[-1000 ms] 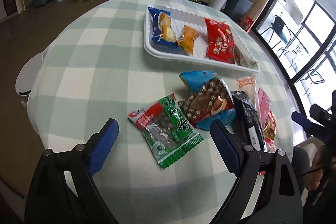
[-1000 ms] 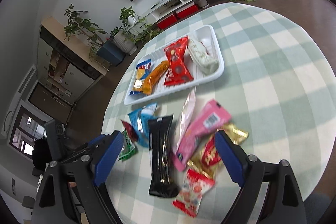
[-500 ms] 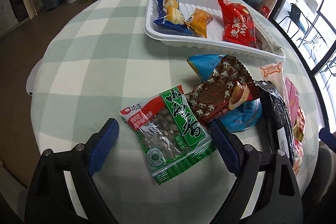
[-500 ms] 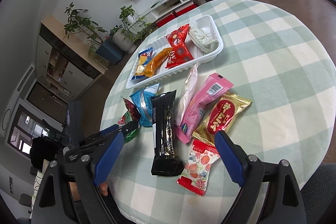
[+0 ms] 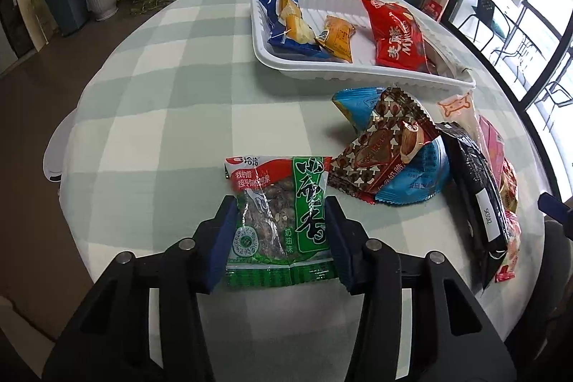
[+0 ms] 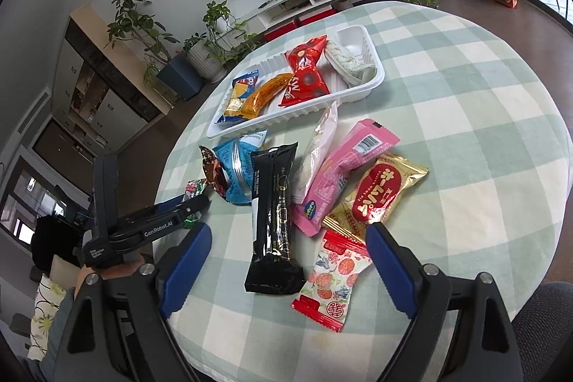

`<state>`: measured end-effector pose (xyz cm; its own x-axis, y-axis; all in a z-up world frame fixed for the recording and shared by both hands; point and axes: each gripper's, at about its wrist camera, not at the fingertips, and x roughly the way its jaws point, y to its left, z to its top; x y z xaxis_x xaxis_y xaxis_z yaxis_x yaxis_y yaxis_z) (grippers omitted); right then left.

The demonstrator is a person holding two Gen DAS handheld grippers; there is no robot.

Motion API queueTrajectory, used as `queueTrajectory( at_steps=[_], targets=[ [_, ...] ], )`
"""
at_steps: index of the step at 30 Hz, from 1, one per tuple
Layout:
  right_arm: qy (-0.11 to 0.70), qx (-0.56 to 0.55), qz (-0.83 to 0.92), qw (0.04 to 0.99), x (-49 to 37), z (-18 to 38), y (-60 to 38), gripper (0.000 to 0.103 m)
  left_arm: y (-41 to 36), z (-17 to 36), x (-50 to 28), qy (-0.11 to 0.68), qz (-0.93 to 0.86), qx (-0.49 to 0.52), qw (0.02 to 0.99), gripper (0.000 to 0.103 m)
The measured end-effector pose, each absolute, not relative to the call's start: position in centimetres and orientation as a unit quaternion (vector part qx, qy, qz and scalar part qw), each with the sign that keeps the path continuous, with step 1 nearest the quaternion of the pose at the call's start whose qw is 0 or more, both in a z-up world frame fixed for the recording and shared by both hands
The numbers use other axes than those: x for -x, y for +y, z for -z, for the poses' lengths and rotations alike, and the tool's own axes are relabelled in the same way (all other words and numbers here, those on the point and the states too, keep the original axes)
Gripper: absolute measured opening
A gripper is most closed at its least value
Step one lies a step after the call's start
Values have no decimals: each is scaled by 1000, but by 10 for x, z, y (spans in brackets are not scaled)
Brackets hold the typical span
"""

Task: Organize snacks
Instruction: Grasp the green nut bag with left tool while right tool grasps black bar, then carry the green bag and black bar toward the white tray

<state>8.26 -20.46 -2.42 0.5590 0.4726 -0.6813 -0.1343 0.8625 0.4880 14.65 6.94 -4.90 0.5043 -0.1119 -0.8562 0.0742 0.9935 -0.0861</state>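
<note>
A green and red seed packet (image 5: 272, 181) lies on the checked tablecloth, and my left gripper (image 5: 281, 213) is closing on it, its blue pads pressing both long sides. The right wrist view shows that left gripper (image 6: 193, 203) low at the table's left, with the seed packet (image 6: 195, 188) peeking out. My right gripper (image 6: 288, 231) stands open above the loose pile, over a black packet (image 6: 274, 210) and a red-and-white packet (image 6: 333, 278). The white tray (image 5: 358, 74) at the back holds blue, orange and red snacks.
The loose pile holds a brown packet (image 5: 386, 145), a blue packet (image 6: 236, 167), a pink packet (image 6: 343, 170) and a gold packet (image 6: 379, 196). The round table's edge curves close on the near side. Potted plants and a low TV cabinet stand beyond the table.
The left jaws have come in from wide open onto the sides of the seed packet, which now lies straight between them. The right gripper has edged down toward the pile.
</note>
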Motion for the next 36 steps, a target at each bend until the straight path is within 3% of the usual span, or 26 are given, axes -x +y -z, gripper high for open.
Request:
queueTrajectory(
  at_steps=[6, 12, 21, 29, 36],
  targets=[
    [432, -175, -172, 868, -81, 23, -199, 87, 66, 46, -134, 497, 74, 6, 865, 38],
    [444, -134, -190, 866, -88, 27, -177, 71, 63, 43, -107, 500, 107, 13, 859, 31],
    [469, -86, -190, 858, -106, 40, -144, 63, 60, 43, -72, 498, 127, 18, 858, 30],
    [502, -46, -170, 847, -110, 59, -127, 41, 58, 43, -66, 494, 137, 25, 858, 30],
    [501, -52, -170, 847, -111, 61, -130, 31, 58, 43, -65, 491, 142, 27, 859, 30]
  ],
)
